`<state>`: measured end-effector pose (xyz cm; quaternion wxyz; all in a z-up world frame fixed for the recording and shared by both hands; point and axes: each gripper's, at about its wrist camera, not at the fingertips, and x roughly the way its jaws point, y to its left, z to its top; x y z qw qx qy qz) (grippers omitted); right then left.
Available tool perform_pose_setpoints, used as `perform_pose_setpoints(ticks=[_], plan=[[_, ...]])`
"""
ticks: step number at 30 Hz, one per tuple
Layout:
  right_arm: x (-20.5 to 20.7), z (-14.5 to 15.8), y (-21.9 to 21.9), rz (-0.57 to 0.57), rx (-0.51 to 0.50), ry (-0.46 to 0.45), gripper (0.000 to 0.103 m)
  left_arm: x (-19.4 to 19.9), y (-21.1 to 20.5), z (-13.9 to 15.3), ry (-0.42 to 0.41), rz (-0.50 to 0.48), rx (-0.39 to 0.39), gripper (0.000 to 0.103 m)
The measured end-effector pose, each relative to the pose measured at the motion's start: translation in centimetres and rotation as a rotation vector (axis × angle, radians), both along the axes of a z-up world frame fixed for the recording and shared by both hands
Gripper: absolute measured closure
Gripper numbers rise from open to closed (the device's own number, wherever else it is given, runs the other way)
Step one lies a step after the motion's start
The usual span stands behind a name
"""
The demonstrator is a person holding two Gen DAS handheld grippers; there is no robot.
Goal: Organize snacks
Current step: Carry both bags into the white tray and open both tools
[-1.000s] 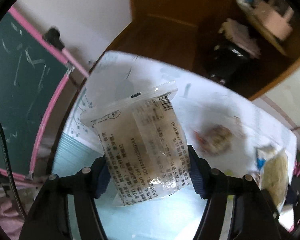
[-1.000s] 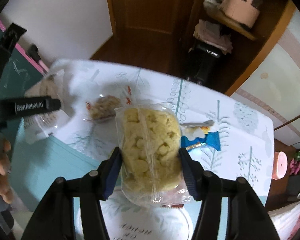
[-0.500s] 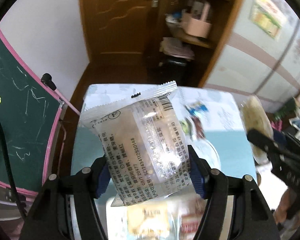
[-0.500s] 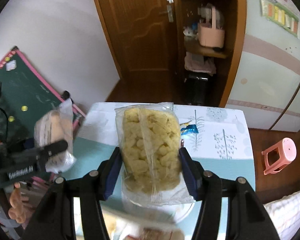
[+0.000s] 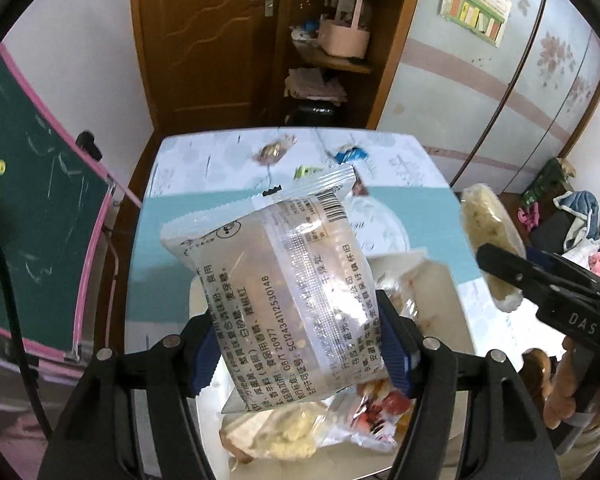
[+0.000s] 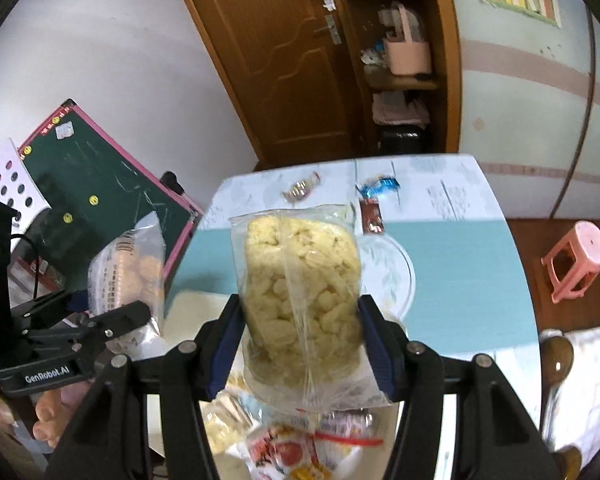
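Through the left view our left tool (image 5: 302,344) clamps the clear packet (image 5: 276,292) above the pile (image 5: 316,428) on the bench (image 5: 172,216), and through the right view our right tool (image 6: 300,346) pinches the puff bag (image 6: 300,296), so we should lower both gently before letting go.

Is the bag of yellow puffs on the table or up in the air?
In the air. The right gripper clamps the yellow puff bag between its blue pads, above the table.

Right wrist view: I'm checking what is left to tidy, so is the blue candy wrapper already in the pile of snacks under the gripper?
No, the blue candy wrapper lies on the far end of the table, apart from the pile of snacks below the right gripper.
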<state>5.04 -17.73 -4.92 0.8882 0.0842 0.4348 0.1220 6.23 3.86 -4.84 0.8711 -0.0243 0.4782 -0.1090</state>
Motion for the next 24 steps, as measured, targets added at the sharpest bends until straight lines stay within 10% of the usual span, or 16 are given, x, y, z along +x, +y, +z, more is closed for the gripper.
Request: perform_pose_setpoints(ticks=[17, 24], plan=[[-0.9, -8.7, 1.9, 0.005, -0.018, 0.195, 0.045, 0.8, -1.4, -8.1, 0.099, -0.012, 0.081, 0.034], [-0.3, -10.0, 3.1, 0.014, -0.117, 0.215, 0.040, 1.5, -1.8, -8.3, 0.107, -0.011, 0.033, 0.012]])
